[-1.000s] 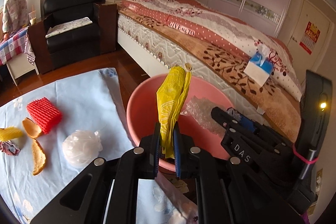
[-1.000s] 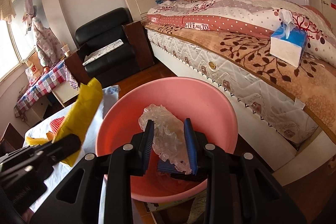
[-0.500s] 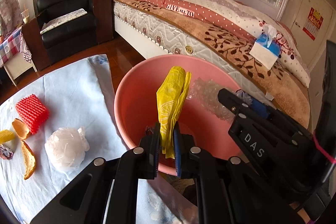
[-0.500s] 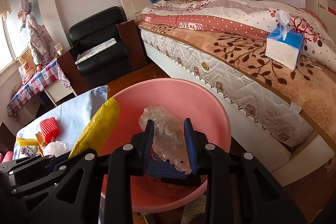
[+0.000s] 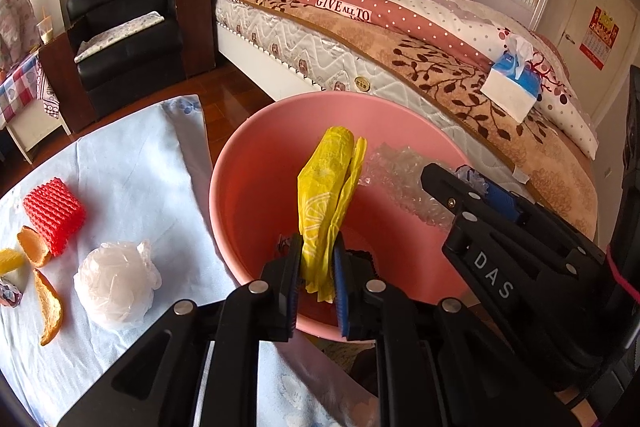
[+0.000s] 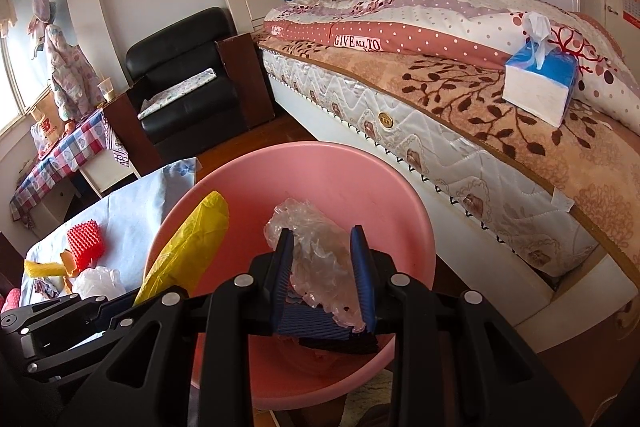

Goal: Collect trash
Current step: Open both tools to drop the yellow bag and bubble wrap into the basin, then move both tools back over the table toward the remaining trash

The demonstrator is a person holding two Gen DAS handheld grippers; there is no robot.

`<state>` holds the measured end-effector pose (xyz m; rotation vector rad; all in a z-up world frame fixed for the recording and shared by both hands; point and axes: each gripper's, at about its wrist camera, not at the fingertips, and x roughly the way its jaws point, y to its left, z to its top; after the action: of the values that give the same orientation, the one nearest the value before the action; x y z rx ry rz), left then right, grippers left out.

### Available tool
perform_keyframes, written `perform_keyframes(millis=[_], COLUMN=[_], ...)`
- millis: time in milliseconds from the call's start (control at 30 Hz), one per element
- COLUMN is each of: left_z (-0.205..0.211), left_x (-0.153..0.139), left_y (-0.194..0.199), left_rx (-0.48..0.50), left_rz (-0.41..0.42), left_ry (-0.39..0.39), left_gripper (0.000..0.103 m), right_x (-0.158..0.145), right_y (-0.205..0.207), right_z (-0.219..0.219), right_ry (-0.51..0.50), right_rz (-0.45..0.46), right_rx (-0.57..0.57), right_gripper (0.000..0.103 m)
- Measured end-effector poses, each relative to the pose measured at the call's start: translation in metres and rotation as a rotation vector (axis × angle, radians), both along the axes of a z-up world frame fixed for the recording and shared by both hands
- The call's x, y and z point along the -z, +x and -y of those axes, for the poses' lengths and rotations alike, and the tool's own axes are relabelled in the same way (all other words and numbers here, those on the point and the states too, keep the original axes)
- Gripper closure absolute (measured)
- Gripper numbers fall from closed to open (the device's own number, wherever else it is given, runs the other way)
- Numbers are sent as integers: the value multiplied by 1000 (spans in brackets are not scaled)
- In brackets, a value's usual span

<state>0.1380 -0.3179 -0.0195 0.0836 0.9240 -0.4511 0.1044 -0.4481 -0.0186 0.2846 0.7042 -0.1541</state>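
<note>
Trash is going into the pink basin [image 5: 256, 163] from both sides at once, and the left wrist view is putting the left gripper [image 5: 316, 267] low in the centre of the frame, poised over the basin's near rim. Between its blue-padded fingers [image 5: 342, 275] the yellow plastic bag [image 5: 328, 195] is standing upright, twisted and crumpled, and the jaws are opening around it right now, with the bag still sitting between the pads and a sliver of space showing on each side. Over at the right of that frame the right gripper [image 5: 472, 195] is reaching into the basin too, and the right wrist view is showing it pinching a crumpled clear plastic wrap [image 6: 320, 259] firmly between its pads, centre frame, above the basin's floor. Something dark and ribbed is lying at the basin's bottom, too hidden to name. On the left of the left wrist view, the light blue cloth [image 5: 132, 163] is still carrying litter: a red foam net [image 5: 54, 215], curls of orange peel [image 5: 48, 311], a balled white plastic bag [image 5: 116, 291] just beside the basin, and a scrap of yellow at the far left edge. Behind it all, across the upper right, a bed [image 5: 400, 39] is running, with a blue tissue box [image 5: 514, 87] sitting on its patterned blanket.
</note>
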Motion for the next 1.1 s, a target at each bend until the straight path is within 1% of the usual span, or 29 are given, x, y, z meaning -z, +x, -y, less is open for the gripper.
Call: perform_keyframes(millis=[67,133,167,200,300,367,533,667,800,1000,1100], left_z=[0,0,0,0,-2,-4,-9,-20,-44,-86,-114], left_x=[0,0,-1,-1,-2,-3,-8,-16,-30,-49,-56], left_y=[0,0,0,0,0,0,-2,-4,-5,-9,-13], left_rx=[0,-1,-2,-6,-15,-20,-20,-29,-66,-139,-193], left_rz=[1,-1,-1,0,-3,-4,10,25,53,117,137], left_ry=[-2,-4,-4,-4,-10,-16,-28,-51,-95,-119,-130], left_gripper=[87,80,74,70,64,62,60,59,56,56,56], right_x=[1,1,1,1,0,0,-2,0,-1,-8,-14], right_y=[0,0,0,0,-1,-1,-2,0,-2,-7,-9], right_z=[1,1,2,2,4,5,5,9,12,6,2], right_ry=[1,0,-1,0,-5,-5,0,42,69,64,62], right_rz=[0,0,0,0,1,2,11,-4,6,23,31], right_rx=[2,1,2,3,9,10,10,5,9,-4,-9], right_gripper=[73,73,73,73,73,73,73,71,58,56,56])
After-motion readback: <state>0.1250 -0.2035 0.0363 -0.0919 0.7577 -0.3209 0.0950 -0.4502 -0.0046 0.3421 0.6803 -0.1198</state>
